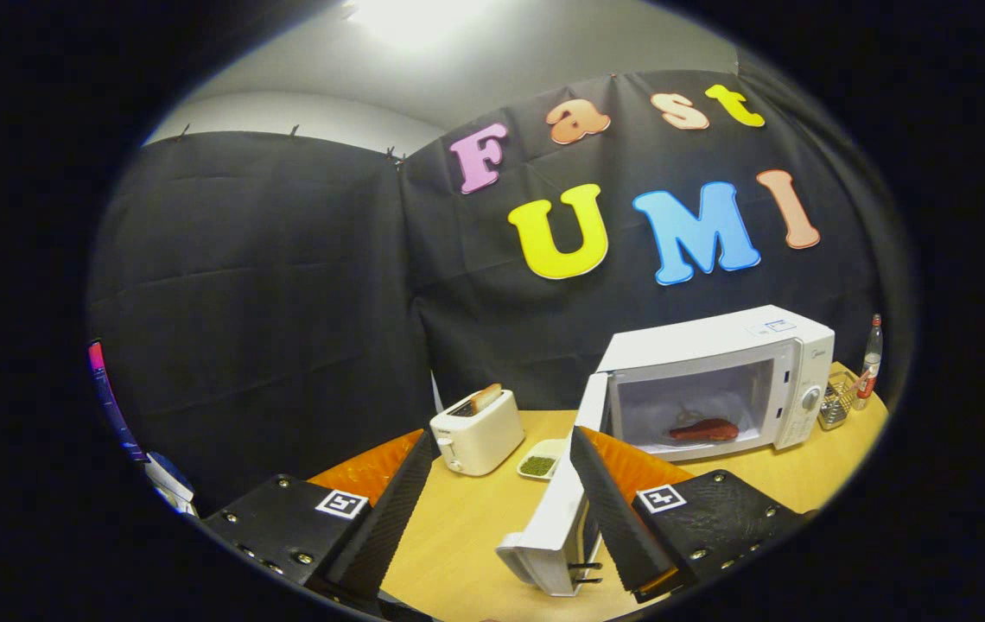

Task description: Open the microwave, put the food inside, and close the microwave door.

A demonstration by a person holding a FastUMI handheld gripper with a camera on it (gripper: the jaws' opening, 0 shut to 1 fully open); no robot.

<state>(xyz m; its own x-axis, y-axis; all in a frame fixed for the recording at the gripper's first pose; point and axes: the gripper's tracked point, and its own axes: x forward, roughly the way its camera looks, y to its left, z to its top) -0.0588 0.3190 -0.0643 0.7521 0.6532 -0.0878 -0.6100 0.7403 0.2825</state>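
A white microwave (717,371) stands on the wooden table (475,518) beyond my right finger. Its door (557,510) is swung wide open toward me, its outer end lying between my fingers, close against the right one. Inside the lit chamber a reddish piece of food (705,429) rests on the floor of the oven. My gripper (501,449) is open, with its fingers spread wide and pressing on nothing.
A white toaster (477,430) with a slice of bread in it stands ahead of my left finger. A small white dish of green stuff (539,462) lies beside it. Right of the microwave are a wire basket (838,402) and a bottle (871,358).
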